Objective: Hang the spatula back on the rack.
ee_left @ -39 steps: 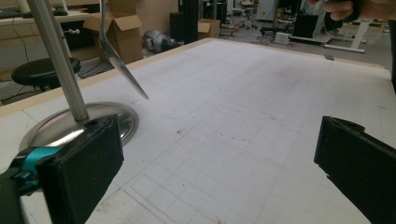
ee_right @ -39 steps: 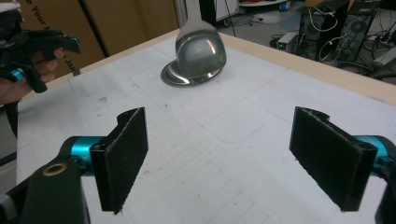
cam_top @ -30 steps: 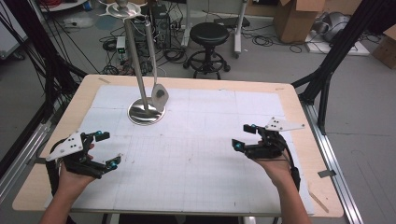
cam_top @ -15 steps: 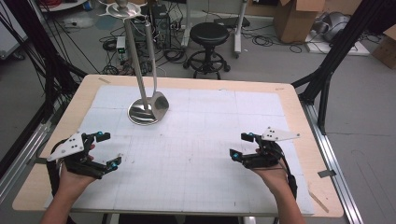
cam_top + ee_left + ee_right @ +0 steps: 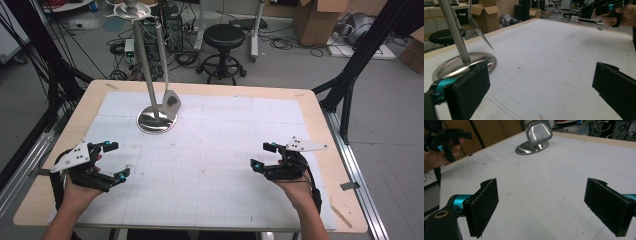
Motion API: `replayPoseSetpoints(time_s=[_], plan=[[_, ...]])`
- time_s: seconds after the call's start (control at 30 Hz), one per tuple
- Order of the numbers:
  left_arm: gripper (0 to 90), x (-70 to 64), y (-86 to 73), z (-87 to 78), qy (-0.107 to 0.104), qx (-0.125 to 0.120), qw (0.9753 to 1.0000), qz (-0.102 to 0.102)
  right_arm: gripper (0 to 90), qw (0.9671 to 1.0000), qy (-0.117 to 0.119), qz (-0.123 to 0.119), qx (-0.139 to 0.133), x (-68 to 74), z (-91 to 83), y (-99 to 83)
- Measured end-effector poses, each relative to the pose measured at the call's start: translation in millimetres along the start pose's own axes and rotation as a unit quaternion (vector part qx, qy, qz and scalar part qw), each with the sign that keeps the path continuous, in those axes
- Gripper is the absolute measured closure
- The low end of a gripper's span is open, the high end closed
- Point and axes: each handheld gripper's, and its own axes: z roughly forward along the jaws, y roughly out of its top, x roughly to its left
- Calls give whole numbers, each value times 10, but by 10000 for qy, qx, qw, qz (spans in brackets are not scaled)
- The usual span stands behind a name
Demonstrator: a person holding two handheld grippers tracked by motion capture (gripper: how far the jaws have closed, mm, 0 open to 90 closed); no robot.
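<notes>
Steel stand (image 5: 156,121) at table's 11 o'clock, metal spatula (image 5: 170,104) hanging from it, blade just above base. Left gripper (image 5: 112,161) at 8, right gripper (image 5: 263,156) at 4, both jaws apart, empty. Approach step; next, probably reach toward spatula, careful of pole.

From my left gripper view the stand's pole (image 5: 454,32) runs off the top edge — spatula (image 5: 477,25) handle cut too. Right gripper view crops the spatula blade (image 5: 538,131) — its hanging point I can't see.
</notes>
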Motion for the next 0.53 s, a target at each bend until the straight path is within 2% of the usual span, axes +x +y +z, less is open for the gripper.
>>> replayPoseSetpoints(time_s=[0.53], plan=[[17, 28, -9, 22, 3, -27, 10000, -34, 115, 10000, 48, 74, 11, -24, -3, -12]])
